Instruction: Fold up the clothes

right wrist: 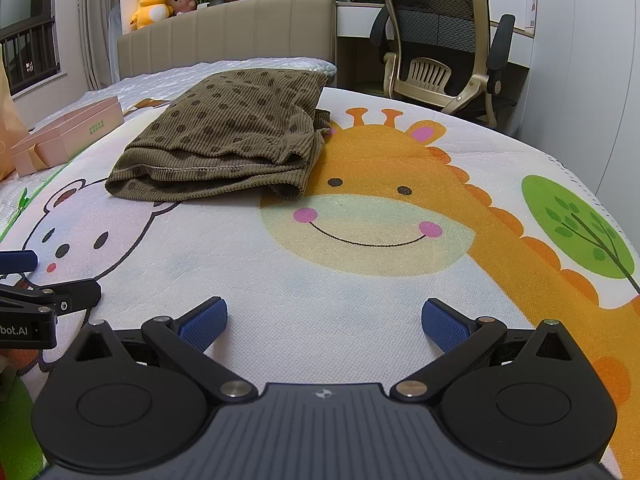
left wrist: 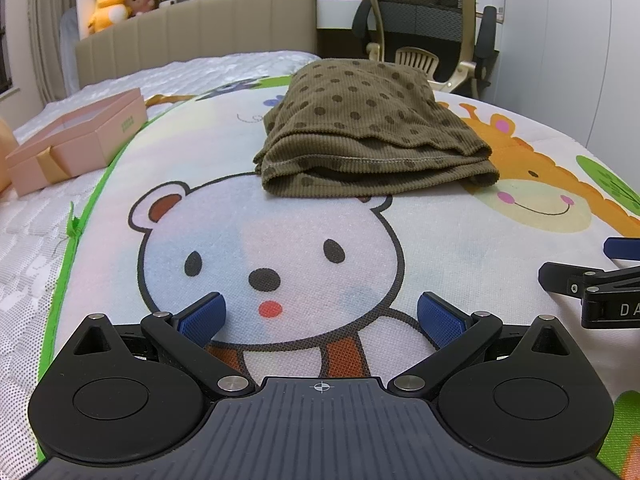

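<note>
An olive-brown ribbed garment with dark dots lies folded in a thick stack on the cartoon play mat, its layered hems facing me. My left gripper stands open low over the bear print, well short of the garment, with nothing between its blue pads. My right gripper is open too, above the mat in front of the giraffe face, and holds nothing. Each gripper shows at the edge of the other's view: the right one, the left one.
A pink gift box sits on the bed left of the mat. A beige headboard with plush toys behind it stands at the back. An office chair is past the bed's far right corner.
</note>
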Motion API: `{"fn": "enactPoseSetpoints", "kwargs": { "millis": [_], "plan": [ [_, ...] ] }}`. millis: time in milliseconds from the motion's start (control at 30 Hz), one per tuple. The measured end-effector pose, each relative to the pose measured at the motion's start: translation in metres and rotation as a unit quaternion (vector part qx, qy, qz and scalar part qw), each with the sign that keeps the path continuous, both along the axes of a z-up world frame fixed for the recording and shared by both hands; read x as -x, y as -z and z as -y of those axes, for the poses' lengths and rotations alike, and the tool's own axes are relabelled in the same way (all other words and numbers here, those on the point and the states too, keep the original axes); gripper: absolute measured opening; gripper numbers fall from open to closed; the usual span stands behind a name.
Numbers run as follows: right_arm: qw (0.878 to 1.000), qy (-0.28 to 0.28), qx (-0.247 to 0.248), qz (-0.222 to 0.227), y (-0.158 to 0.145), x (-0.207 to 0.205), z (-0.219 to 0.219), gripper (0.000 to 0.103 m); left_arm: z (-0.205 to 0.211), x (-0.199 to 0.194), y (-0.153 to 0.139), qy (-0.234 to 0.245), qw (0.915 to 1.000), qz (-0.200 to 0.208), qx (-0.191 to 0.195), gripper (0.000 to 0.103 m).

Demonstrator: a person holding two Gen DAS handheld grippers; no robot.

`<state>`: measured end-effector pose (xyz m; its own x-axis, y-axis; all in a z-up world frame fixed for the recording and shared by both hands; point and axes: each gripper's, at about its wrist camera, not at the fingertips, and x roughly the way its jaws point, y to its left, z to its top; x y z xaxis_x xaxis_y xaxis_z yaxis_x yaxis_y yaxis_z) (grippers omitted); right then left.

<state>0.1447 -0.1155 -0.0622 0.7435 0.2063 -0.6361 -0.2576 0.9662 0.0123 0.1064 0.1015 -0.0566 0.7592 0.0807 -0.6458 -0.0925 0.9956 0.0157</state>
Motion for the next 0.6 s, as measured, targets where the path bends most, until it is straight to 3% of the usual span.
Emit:
{"fn": "enactPoseSetpoints", "kwargs": {
  "millis": [600],
  "plan": [
    [1.0, -0.001, 0.0, 0.0, -0.0002, 0.0004, 0.0007, 0.103, -0.0015, 0.0002, 0.0007, 0.002, 1.0, 0.002, 0.004, 0.103]
  ]
}}
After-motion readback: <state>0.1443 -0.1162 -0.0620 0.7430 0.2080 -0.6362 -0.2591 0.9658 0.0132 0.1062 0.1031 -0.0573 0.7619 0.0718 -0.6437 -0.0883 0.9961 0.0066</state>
